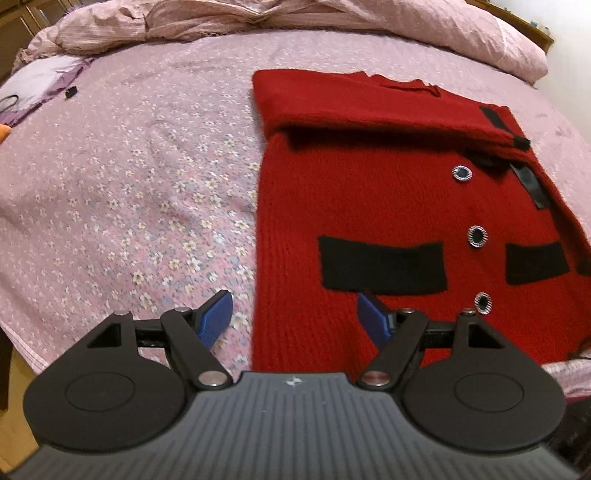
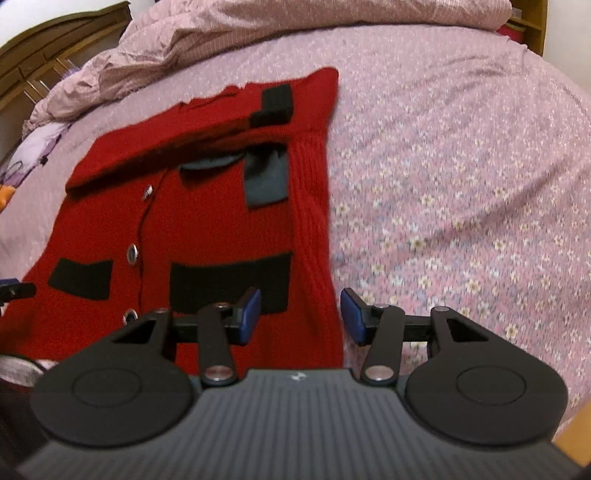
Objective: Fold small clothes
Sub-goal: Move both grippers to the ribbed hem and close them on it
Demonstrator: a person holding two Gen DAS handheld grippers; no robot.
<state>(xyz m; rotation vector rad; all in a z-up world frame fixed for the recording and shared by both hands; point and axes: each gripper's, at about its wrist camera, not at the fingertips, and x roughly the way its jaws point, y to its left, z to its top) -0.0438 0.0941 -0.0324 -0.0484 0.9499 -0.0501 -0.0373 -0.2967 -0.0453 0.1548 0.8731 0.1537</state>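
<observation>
Bed [image 1: 129, 192]: pink floral sheet; crumpled pink duvet [image 1: 295, 18] at far end; lilac cloth [image 1: 37, 85] at far left corner. Wooden headboard [image 2: 44, 40] behind. 1 red cardigan [image 1: 369, 206] flat on sheet, sleeves folded across top, 2 black pockets, 3 buttons. Left tongs [image 1: 295, 317] wide, over cardigan's left edge. Right tongs [image 2: 300, 314] wide, over right edge. Both empty.

A small red knitted cardigan [image 1: 388, 206] lies flat, front up, on a bed, its sleeves folded across the chest. Black pocket patches [image 1: 382, 264] flank a column of round silver-rimmed buttons [image 1: 477, 235]; a black cuff [image 2: 275, 105] rests near the collar.
</observation>
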